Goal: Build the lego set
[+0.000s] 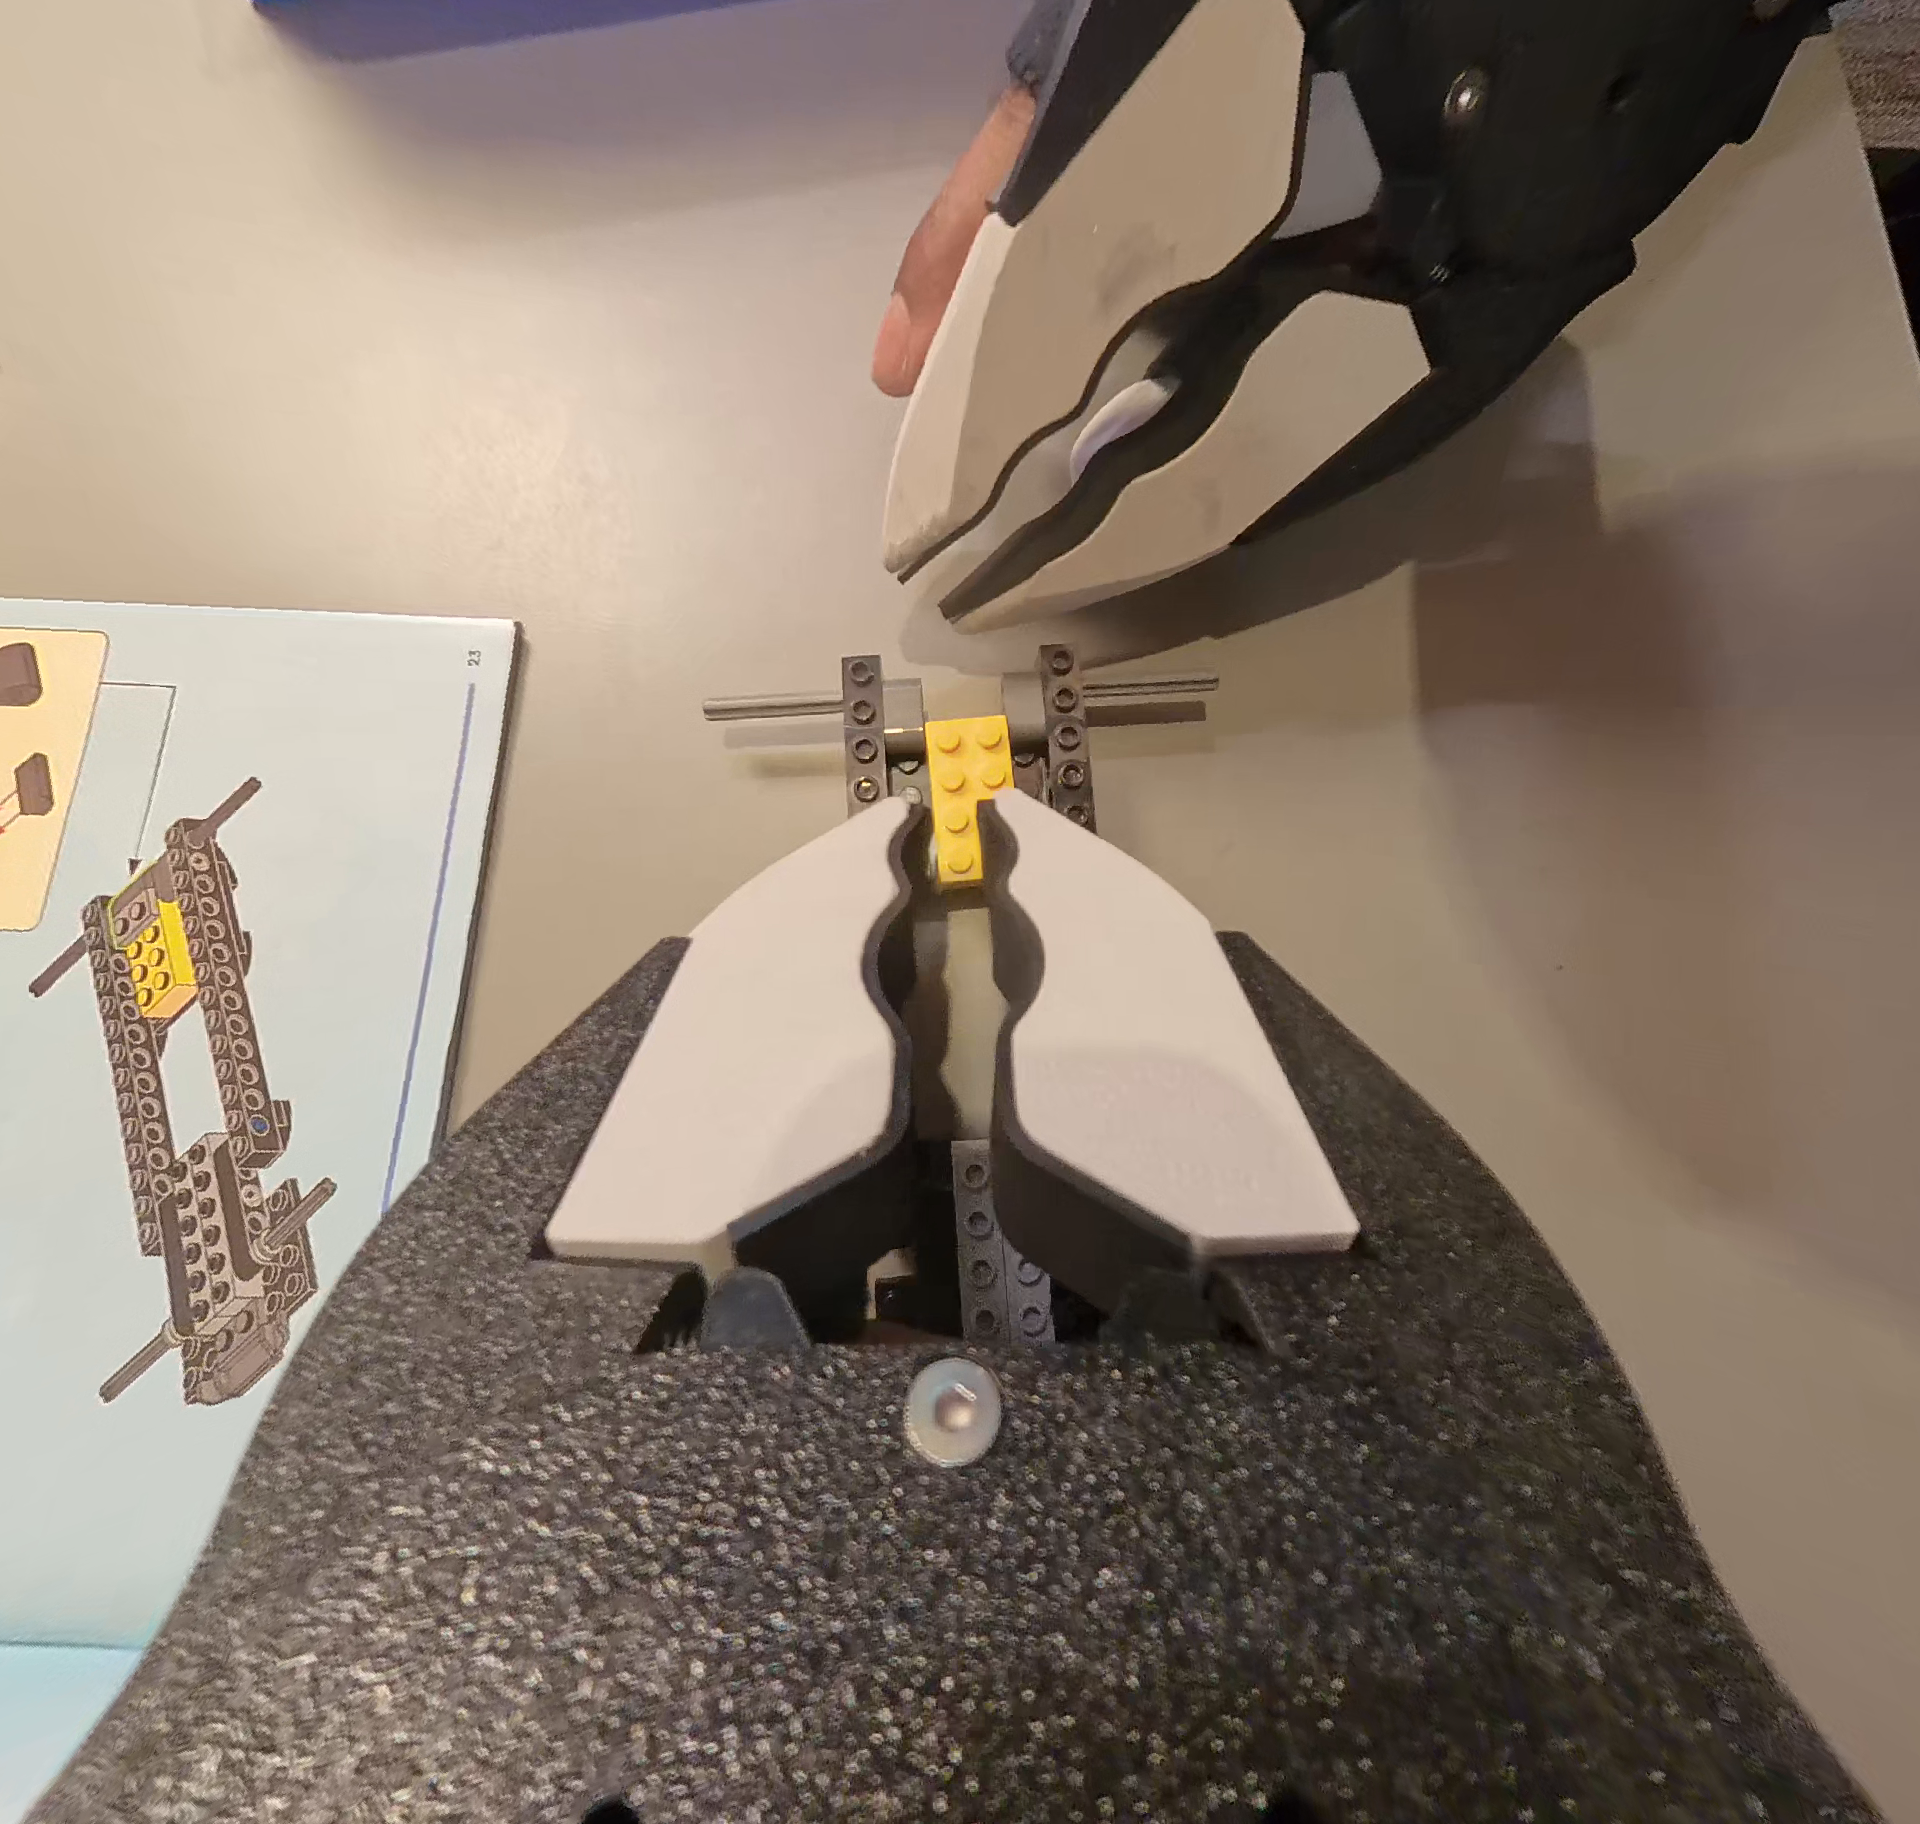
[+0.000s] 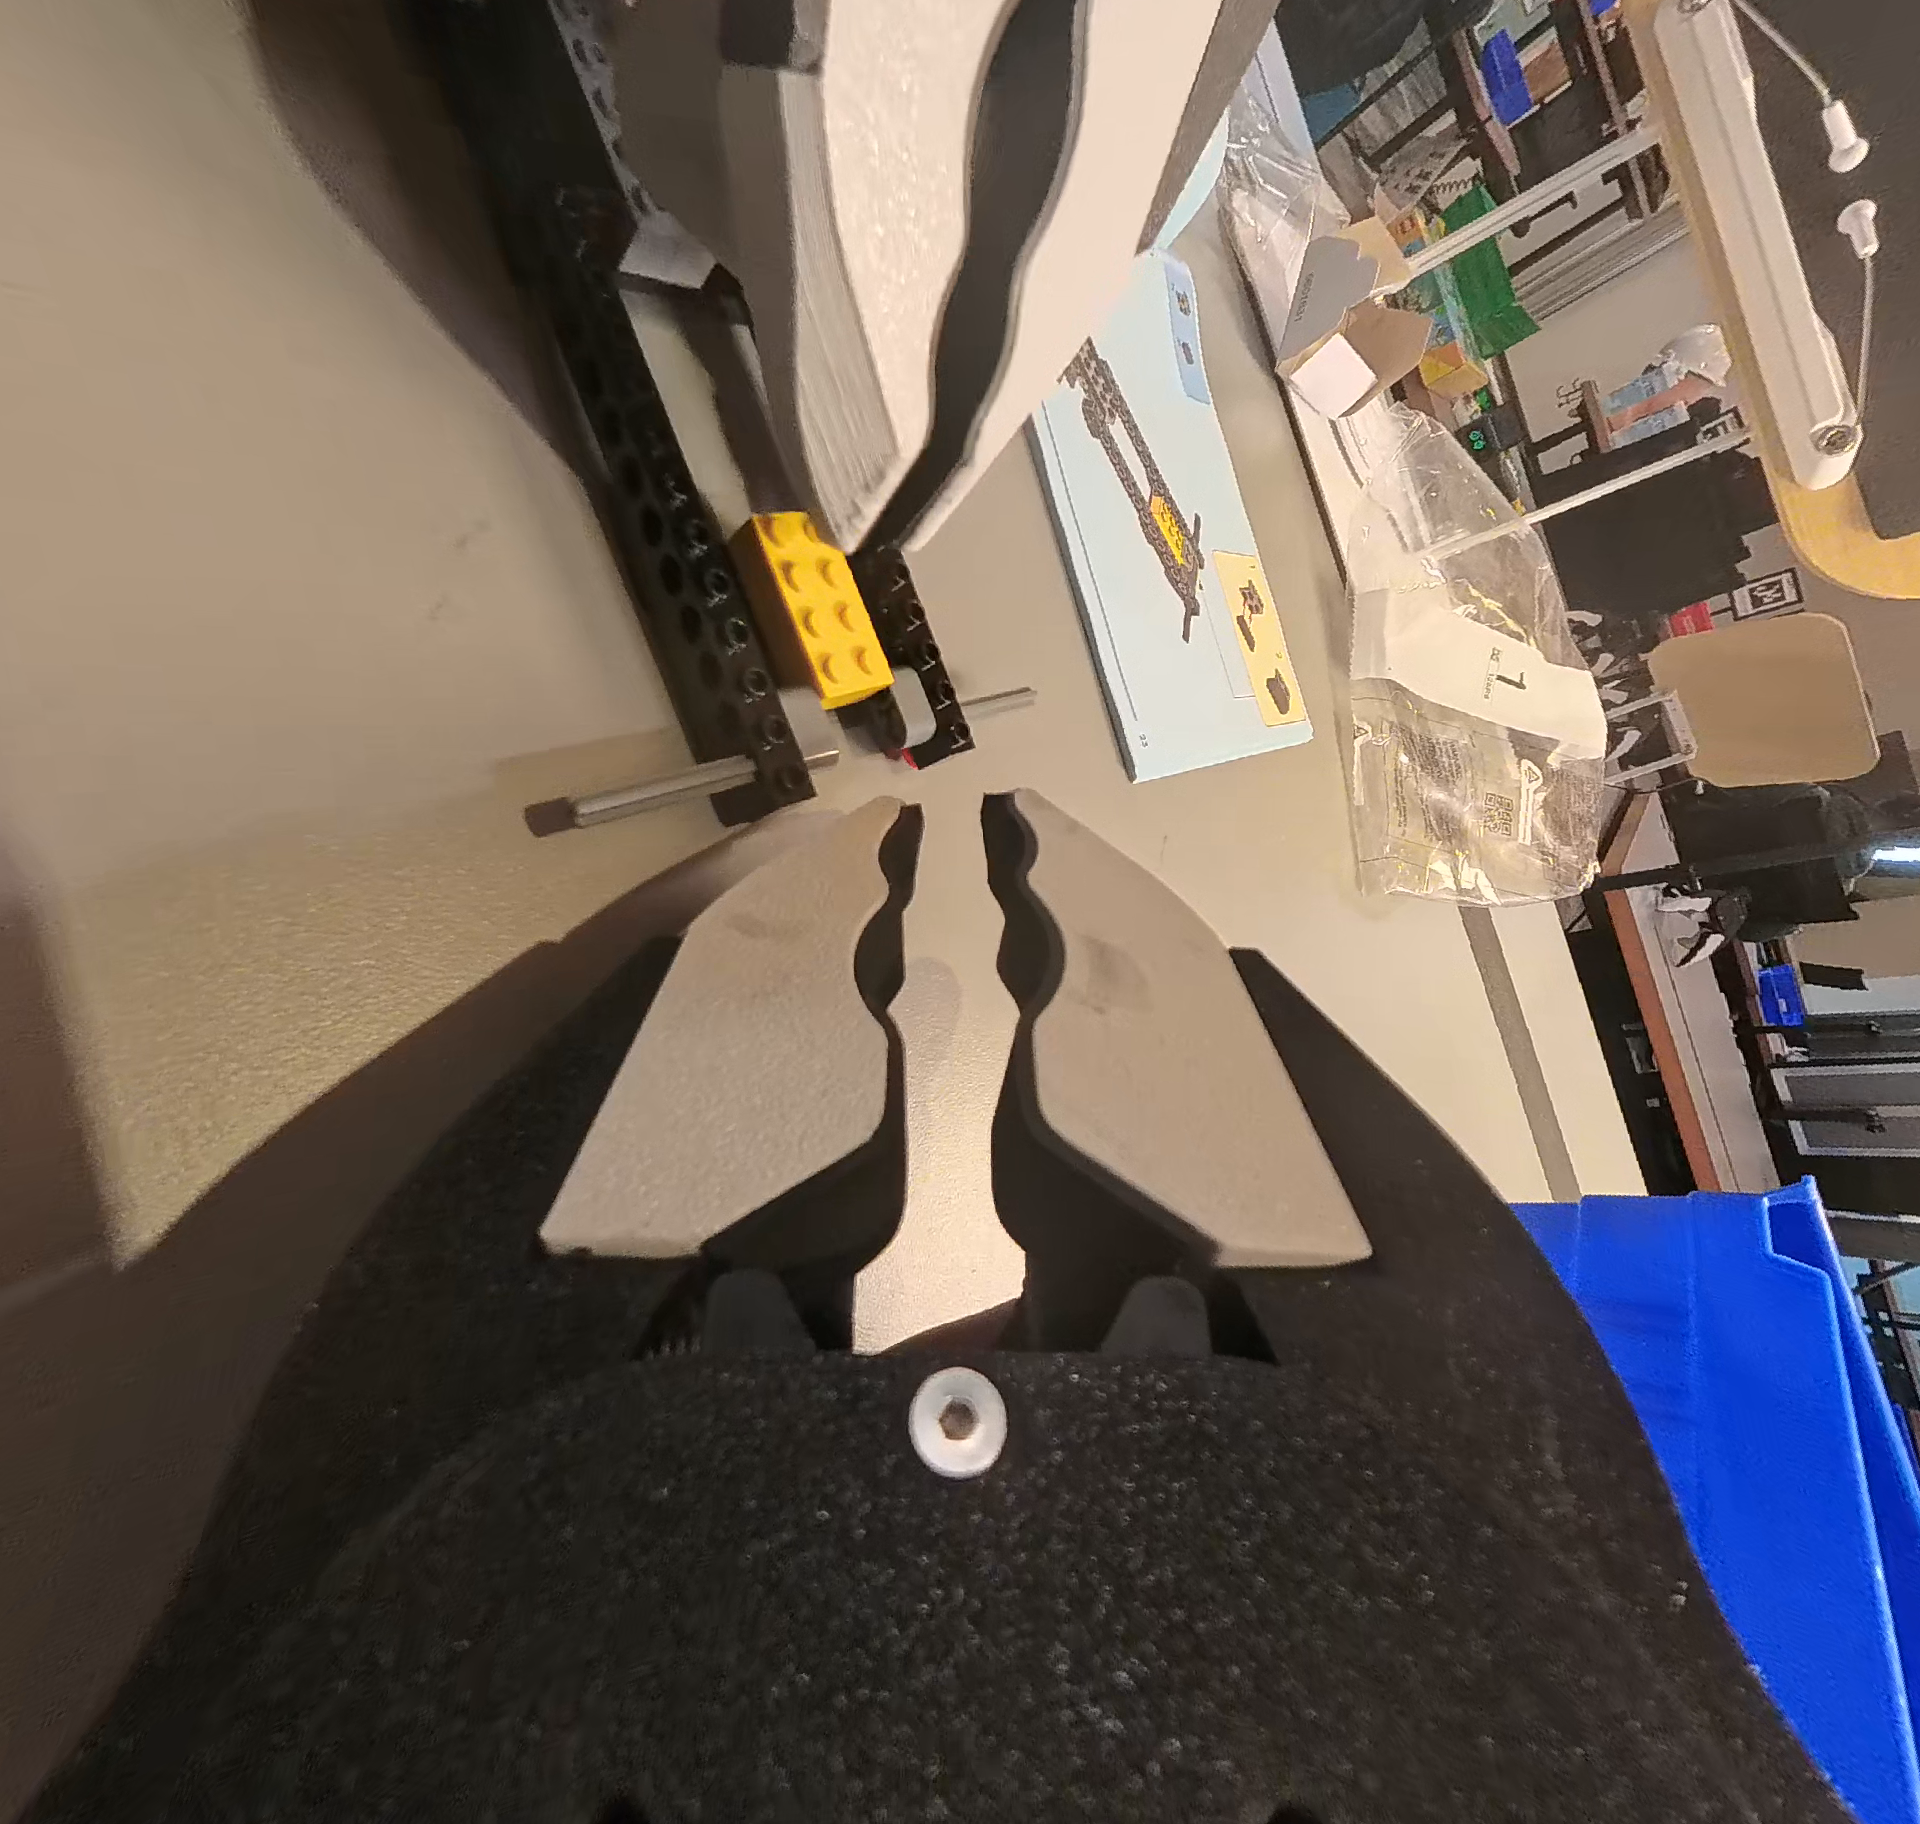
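A dark brick frame (image 1: 1062, 725) lies on the beige table (image 1: 520, 320), with a grey axle (image 1: 769, 706) through its far end and a yellow brick (image 1: 966, 751) seated between its two beams. My left gripper (image 1: 953, 810) hovers over the frame. Its tips sit at the top of the yellow brick, and the right fingertip (image 1: 1023, 829) covers part of it. The jaws stand a little apart with nothing gripped. In the right wrist view the left gripper (image 2: 883, 538) reaches down onto the yellow brick (image 2: 816, 611). My right gripper (image 2: 951, 803) is open and empty just past the frame's axle (image 2: 644, 787) end.
A light-blue instruction booklet (image 1: 260, 943) lies left of the frame and also shows in the right wrist view (image 2: 1174, 548). A clear plastic bag (image 2: 1475, 694) lies beyond it. A blue bin (image 2: 1714, 1411) stands close to my right gripper. A hand (image 1: 935, 257) holds the right gripper (image 1: 925, 595). Spacing between my two grippers at the tips: around 5 centimetres.
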`<action>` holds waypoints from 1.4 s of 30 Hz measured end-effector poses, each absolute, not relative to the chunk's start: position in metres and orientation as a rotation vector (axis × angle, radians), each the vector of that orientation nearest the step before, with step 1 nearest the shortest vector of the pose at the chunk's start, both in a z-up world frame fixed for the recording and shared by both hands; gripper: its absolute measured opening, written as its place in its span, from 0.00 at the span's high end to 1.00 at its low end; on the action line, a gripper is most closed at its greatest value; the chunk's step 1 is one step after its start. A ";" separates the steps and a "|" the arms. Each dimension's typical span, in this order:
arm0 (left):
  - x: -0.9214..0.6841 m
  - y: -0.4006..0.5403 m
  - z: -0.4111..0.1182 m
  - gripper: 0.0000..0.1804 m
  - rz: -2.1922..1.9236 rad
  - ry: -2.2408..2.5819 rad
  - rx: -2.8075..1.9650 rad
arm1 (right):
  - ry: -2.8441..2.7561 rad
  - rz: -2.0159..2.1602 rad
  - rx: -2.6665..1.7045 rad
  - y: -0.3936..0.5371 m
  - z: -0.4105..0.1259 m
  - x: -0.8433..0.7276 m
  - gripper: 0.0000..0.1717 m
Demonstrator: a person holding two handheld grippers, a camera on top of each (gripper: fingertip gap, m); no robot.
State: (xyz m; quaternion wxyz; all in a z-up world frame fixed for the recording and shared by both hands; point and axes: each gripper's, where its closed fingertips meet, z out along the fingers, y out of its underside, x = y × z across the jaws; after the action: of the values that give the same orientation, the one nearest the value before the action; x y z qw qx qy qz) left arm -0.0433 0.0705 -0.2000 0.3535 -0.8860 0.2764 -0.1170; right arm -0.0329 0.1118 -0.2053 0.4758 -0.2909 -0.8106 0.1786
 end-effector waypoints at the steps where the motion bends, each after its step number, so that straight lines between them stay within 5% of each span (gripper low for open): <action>1: -0.043 0.071 -0.200 0.96 -0.297 0.718 -2.290 | -1.982 0.437 -0.712 0.112 -0.205 -0.033 0.93; 42: -0.043 0.076 -0.208 0.96 -0.304 0.701 -2.326 | -1.991 0.428 -0.700 0.111 -0.206 -0.033 0.93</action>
State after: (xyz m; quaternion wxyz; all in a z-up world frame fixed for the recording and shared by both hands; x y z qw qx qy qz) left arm -0.0433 0.0760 -0.2081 0.3396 -0.8936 0.2694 -0.1166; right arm -0.0327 0.1108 -0.2055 0.4742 -0.2862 -0.8140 0.1750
